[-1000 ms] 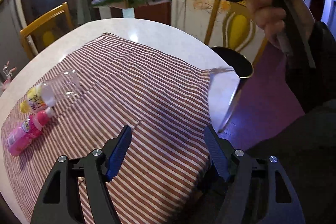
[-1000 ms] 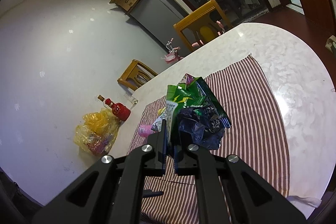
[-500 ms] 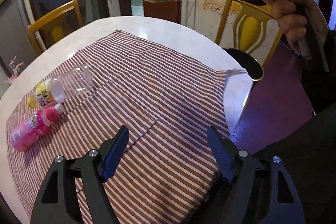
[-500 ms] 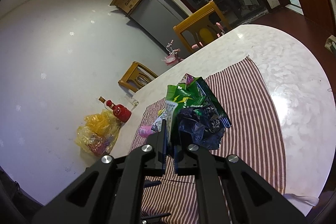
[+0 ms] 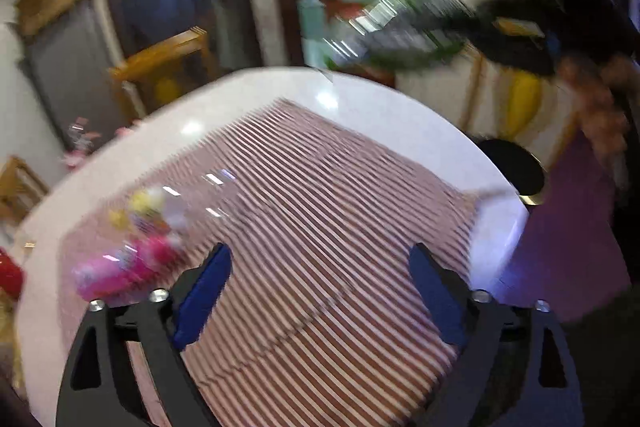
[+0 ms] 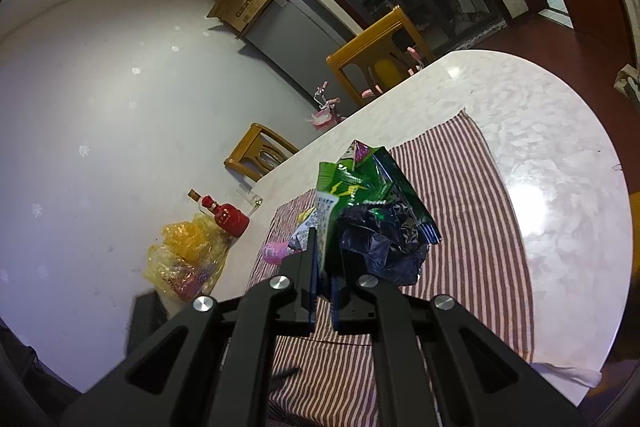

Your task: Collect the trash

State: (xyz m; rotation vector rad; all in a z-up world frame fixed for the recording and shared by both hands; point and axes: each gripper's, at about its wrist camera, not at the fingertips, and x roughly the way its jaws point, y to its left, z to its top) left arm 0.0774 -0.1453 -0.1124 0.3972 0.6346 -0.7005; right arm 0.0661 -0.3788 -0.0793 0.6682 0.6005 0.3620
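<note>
Your left wrist view is smeared with motion blur: the pink bottle (image 5: 120, 269) and the yellow-capped bottle (image 5: 150, 207) at lower left are mere streaks, their labels unreadable. At upper right, the green wrapper (image 5: 404, 35) and your right hand (image 5: 592, 99) blur together. In the right wrist view, the crumpled wrapper (image 6: 372, 223) hides the fingertips of the right tongs (image 6: 324, 291) and most of the bottles behind it.

Left claw (image 5: 320, 275) wider, raised, empty.

Both wrist views overlook the striped cloth (image 5: 320, 227).
</note>
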